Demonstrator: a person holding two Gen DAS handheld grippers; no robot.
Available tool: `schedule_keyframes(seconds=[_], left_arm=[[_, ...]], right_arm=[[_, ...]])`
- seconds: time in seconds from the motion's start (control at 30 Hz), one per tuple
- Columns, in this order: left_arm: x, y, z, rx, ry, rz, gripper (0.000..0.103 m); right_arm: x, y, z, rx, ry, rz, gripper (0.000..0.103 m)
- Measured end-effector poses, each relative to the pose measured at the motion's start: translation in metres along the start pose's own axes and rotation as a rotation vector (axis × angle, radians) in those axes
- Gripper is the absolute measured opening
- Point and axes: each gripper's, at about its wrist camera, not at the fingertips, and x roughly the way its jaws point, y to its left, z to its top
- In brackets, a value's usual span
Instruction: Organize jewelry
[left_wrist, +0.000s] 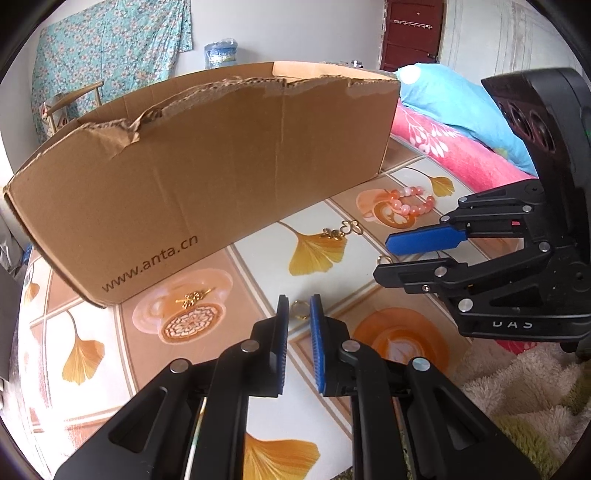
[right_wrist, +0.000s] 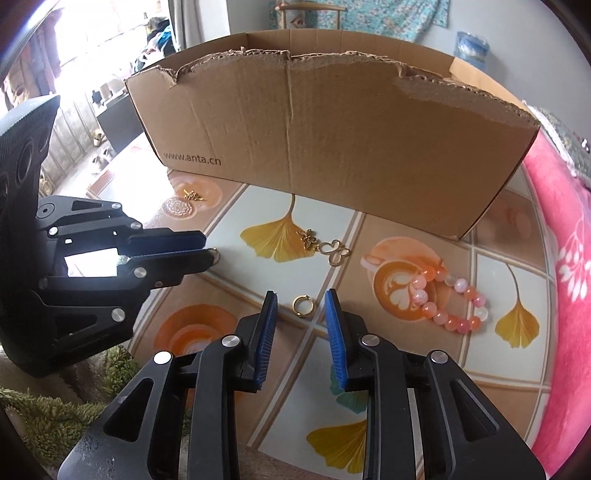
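Blue ribbed pads on black hinged fingers: we find the left gripper (left_wrist: 298, 301) pinched on a small gold ring (left_wrist: 300, 309), a smooth round band that pokes out past the fingertips. The right gripper (right_wrist: 302, 295) stands released, pads apart, with a second gold ring (right_wrist: 303, 305) lying flat on the tablecloth (right_wrist: 413, 369) just beyond its tips, untouched. The cloth is glossy, printed with ginkgo leaves and latte cups. Beyond lie a gold butterfly charm (right_wrist: 325, 246), openwork in outline, and a bead bracelet (right_wrist: 448, 302) of round pink and orange beads, curled loosely. A smaller gold charm (right_wrist: 192, 195) rests near the cardboard box (right_wrist: 332, 147), which is corrugated, open-topped and torn along its rim.
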Motion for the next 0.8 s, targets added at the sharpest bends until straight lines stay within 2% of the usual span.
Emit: schedule_keyframes(seconds=[0.07,0.2,0.37,0.43,0.67,0.8], left_arm=[[0.0,0.001,0.0,-0.005,0.004,0.001,0.018],[0.0,0.001,0.0,-0.007,0.006,-0.008,0.018],[0.0,-0.001,0.0,0.008,0.006,-0.004,0.018],[0.001,-0.003,0.0,0.016,0.007,-0.001,0.018],[0.004,-0.01,0.001,0.051,0.005,0.031,0.018],[0.004,-0.009,0.001,0.05,0.002,0.031,0.012]], right_arm=[[0.004,0.004,0.0,-0.002,0.0,-0.004,0.023],[0.005,0.005,-0.001,0.0,0.0,-0.005,0.017],[0.007,0.006,-0.001,0.003,0.001,-0.005,0.016],[0.008,0.006,-0.001,0.008,0.0,-0.004,0.011],[0.008,0.004,-0.002,0.03,-0.009,-0.001,0.009],[0.005,0.0,-0.003,0.043,-0.013,0.004,0.008]])
